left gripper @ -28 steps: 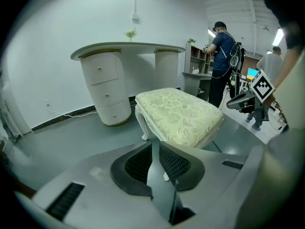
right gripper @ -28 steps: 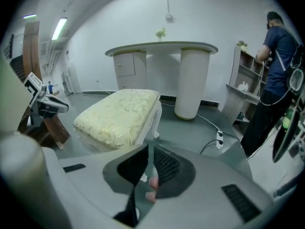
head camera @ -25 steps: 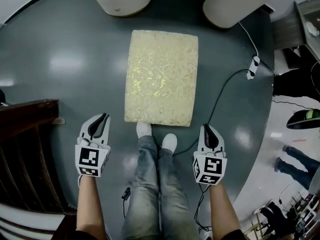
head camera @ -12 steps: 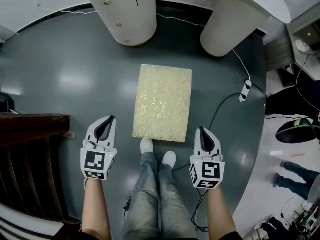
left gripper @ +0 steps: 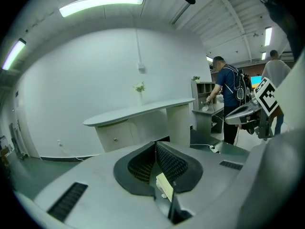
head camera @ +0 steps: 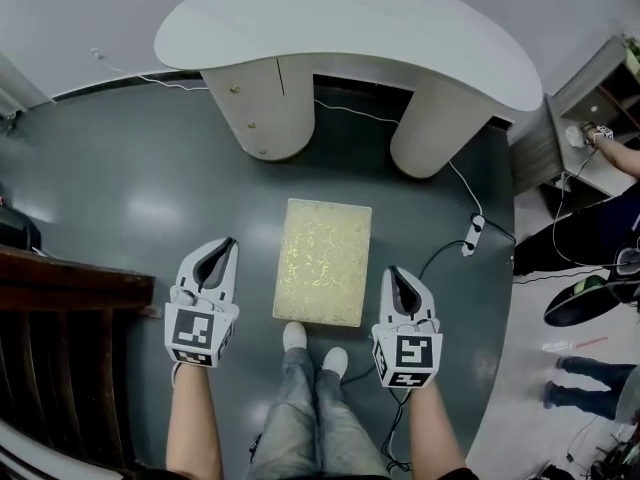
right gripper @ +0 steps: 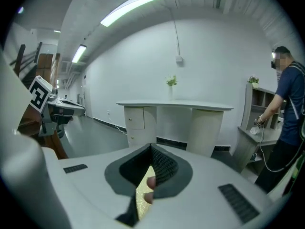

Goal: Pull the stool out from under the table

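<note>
Evidently the pull was as good as finished. The stool [head camera: 323,261] stood on the grey floor [head camera: 130,178] between my two tools, its gold top just inside the left hand-held gripper [head camera: 222,250] and just inside the right hand-held gripper [head camera: 398,280], touching neither. Ahead of both tips stood the white tabletop [head camera: 340,28] on its two pedestals [head camera: 262,108], and the stool sat well clear of its front edge.

Both pairs of jaws were pressed together with nothing clamped. In each gripper view the ribbed pads met, and only a sliver of pale gold showed low in the gap, which I took for the stool's top below rather than anything held.

I judged the step in hand to be simply coming away cleanly. To do that well I wanted both tools closed and level with each other, held off the cushion's long sides so neither nudged it askew.

Had more clearance been wanted, I would first have stepped back. The shoes [head camera: 293,336] sat right at the stool's near edge, behind and between the grippers. Then I would have gripped both long sides evenly and drawn it straight. The cable and power strip [head camera: 470,236] lay on the floor outside the right tool and would have needed watching.
</note>
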